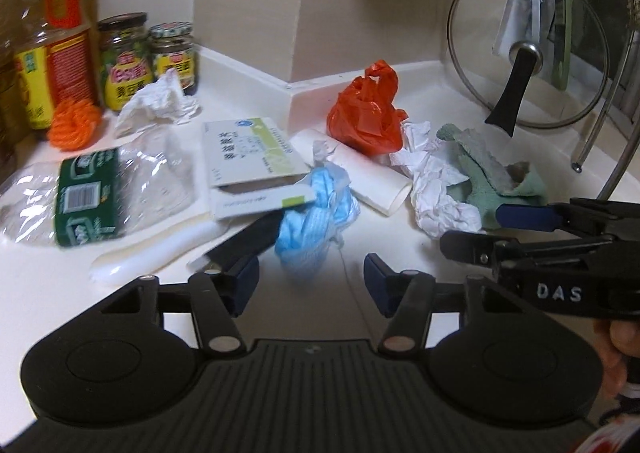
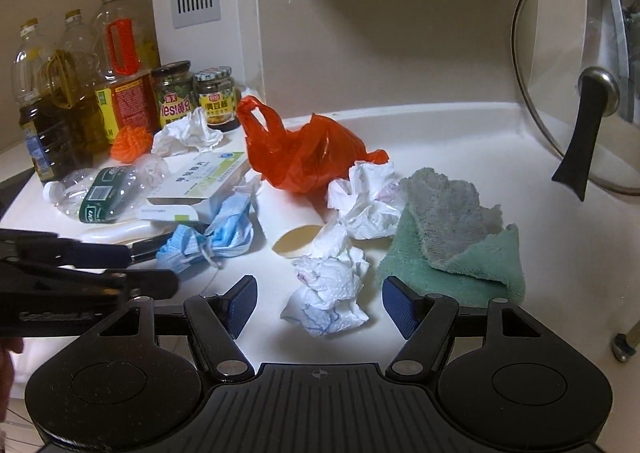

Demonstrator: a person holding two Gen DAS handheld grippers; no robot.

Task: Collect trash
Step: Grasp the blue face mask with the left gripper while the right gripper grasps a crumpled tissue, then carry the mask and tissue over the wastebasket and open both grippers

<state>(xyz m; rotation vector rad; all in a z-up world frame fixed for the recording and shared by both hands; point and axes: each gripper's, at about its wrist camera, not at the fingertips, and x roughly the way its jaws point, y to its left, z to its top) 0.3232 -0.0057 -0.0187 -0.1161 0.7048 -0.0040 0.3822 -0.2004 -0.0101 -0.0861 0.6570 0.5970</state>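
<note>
On the white desk (image 2: 460, 141), trash lies scattered in front of a row of oil bottles (image 2: 60, 101) and jars (image 2: 174, 93), which are not trash and stay put. Farthest left is a crushed clear plastic bottle (image 2: 104, 193) with a green label: light, springy and slippery, best pinched at the neck or across a crease. Next comes a flat cardboard box (image 2: 196, 185), stiff and light, to be taken by an edge. Beside it a blue face mask (image 2: 216, 237) lies bunched, soft and limp; the left gripper (image 1: 312, 281) hovers just before it, jaws apart with nothing between them. Toward the middle sit a paper tube (image 2: 296, 229) and an orange plastic bag (image 2: 304, 157), thin and slick, easiest by its knotted handles. Crumpled white tissue (image 2: 328, 293) lies directly ahead of the right gripper (image 2: 320, 301), whose jaws stand apart and empty; it should crush easily, so grip the bulk. Farthest right, a green cloth (image 2: 456, 253) looks reusable.
</note>
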